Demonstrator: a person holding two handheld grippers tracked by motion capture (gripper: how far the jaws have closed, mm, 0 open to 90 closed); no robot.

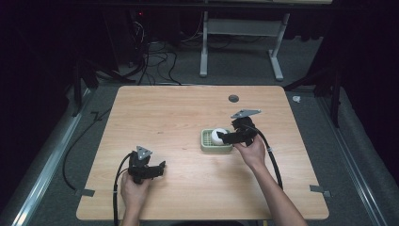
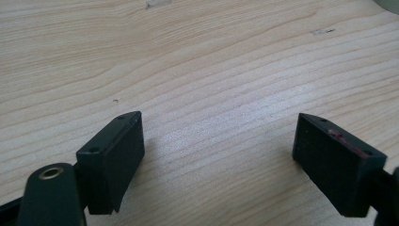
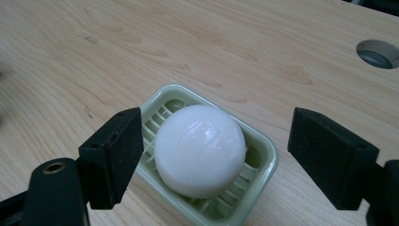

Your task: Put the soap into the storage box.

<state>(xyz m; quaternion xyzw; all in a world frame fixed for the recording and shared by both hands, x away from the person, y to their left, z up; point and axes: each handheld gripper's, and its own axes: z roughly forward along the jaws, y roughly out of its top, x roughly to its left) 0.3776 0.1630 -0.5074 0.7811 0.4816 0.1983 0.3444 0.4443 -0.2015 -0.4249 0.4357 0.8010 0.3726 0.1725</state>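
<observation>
A round white soap bar (image 3: 200,149) lies in a pale green slotted soap dish (image 3: 261,176) on the wooden table; in the high view the soap (image 1: 217,135) and dish (image 1: 207,143) sit right of the table's middle. My right gripper (image 3: 214,157) is open just above the dish, its jaws wide on either side of the soap without touching it; the high view shows it (image 1: 225,137) at the dish's right edge. My left gripper (image 1: 160,168) rests low near the front left of the table, open (image 2: 219,157) over bare wood with nothing between its jaws.
The table (image 1: 164,113) has a round grey grommet hole (image 1: 234,98) near its far edge, also visible in the right gripper view (image 3: 378,53). Cables trail from both grippers toward the front edge. A white desk frame (image 1: 240,42) stands on the floor beyond the table.
</observation>
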